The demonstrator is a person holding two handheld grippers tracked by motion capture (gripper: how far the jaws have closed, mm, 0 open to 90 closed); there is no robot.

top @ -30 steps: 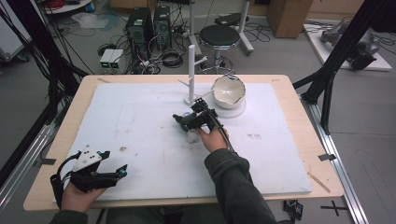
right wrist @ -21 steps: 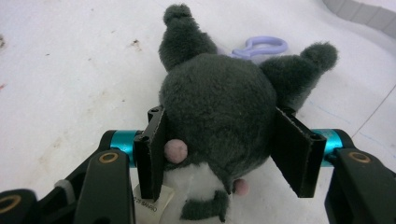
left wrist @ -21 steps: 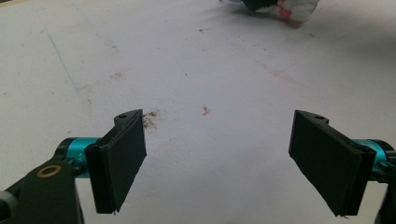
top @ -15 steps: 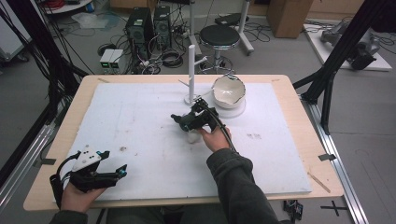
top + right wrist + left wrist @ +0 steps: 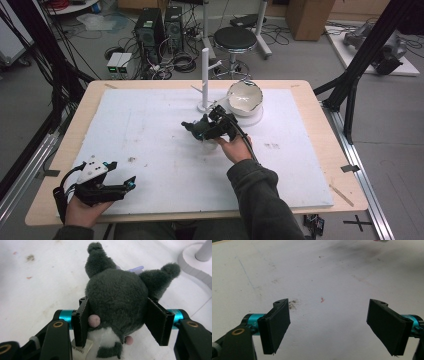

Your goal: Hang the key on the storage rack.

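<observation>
Two claws over a stained white board (image 5: 150, 130): right claw (image 5: 117, 322) clamps a plush toy (image 5: 117, 297), left claw (image 5: 329, 327) gapes empty.

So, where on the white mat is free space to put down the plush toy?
Free: the wide stretch of white mat between the left hand-held gripper and the plush toy. Crowded: the far middle, around the white stand and bowl.

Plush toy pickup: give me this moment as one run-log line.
right gripper: shut on dark plush toy, above white mat | left gripper: open, empty | nearby: bowl, white stand
</observation>
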